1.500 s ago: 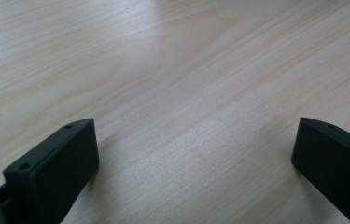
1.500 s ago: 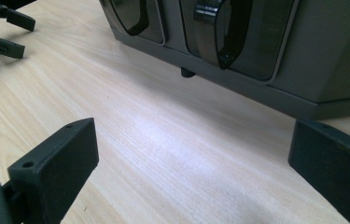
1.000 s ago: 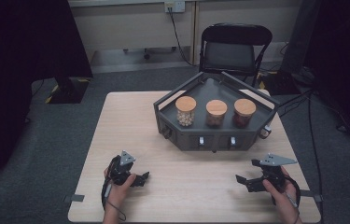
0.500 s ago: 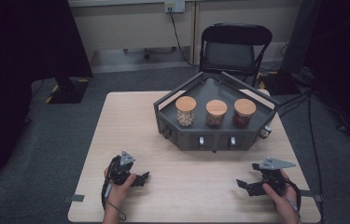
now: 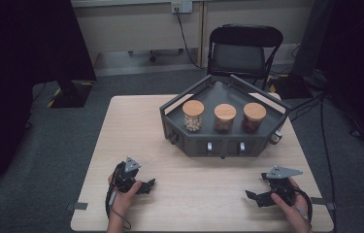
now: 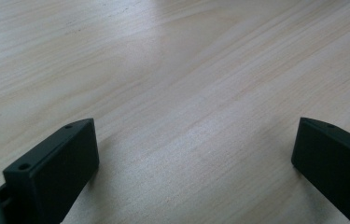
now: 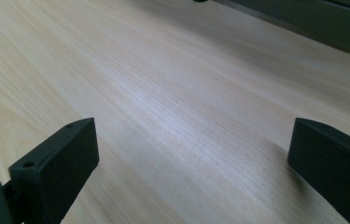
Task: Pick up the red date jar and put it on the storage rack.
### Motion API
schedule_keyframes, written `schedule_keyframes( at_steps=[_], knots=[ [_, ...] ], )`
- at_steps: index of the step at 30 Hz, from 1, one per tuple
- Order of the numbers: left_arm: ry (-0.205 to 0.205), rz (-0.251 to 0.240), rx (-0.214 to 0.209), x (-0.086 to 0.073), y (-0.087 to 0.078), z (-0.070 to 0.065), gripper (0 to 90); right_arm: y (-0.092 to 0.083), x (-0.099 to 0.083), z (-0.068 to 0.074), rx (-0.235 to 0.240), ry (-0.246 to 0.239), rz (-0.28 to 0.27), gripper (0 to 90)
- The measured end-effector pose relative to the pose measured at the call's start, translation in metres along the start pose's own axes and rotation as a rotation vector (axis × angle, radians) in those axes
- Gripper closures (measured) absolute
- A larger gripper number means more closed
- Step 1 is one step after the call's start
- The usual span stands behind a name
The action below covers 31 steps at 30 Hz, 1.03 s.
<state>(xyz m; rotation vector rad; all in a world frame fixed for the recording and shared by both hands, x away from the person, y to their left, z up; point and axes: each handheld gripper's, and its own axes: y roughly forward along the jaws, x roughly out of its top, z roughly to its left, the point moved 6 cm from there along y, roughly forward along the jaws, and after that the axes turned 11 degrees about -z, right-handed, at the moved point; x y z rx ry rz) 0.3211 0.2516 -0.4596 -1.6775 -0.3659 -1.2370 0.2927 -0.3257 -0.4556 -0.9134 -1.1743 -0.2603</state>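
Observation:
A grey angular tray [image 5: 189, 141] stands at the back middle of the wooden table [image 5: 131, 126]. It holds three wooden-lidded jars in a row: one with pale round pieces [image 5: 193, 115], one with brown contents [image 5: 224, 118], one with dark reddish contents [image 5: 254, 117]. My left gripper [image 5: 146, 185] rests near the front left of the table and points right. Its jaws stand wide apart over bare wood [image 6: 193, 149]. My right gripper [image 5: 253, 196] lies near the front right and points left, open over bare wood [image 7: 191, 149]. The tray's lower wall [image 7: 303, 14] runs across the far edge of the right gripper view.
A black folding chair [image 5: 245, 48] stands behind the table. Cables [image 5: 315, 104] trail on the floor at the right. Grey tape tabs [image 5: 78, 206] mark the table's front corners. Bare wood stretches between the two grippers and in front of the tray.
My right gripper has drifted slightly left and toward the table's front edge. The left gripper and the jars have stayed put.

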Motion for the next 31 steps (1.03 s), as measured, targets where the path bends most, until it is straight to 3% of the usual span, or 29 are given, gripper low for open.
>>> schedule_keyframes(
  at_steps=[14,21,31],
  knots=[
    [0.0,0.0,0.0,0.0,0.0,0.0,0.1,0.002,0.001,0.003,-0.012,-0.028,0.036,0.5],
    [0.0,0.0,0.0,0.0,0.0,0.0,0.1,0.007,0.004,0.013,-0.049,-0.102,0.071,0.0],
    [0.001,0.0,0.001,0.0,0.0,0.0,0.1,0.007,0.004,0.014,-0.05,-0.104,0.069,0.0]
  ],
)
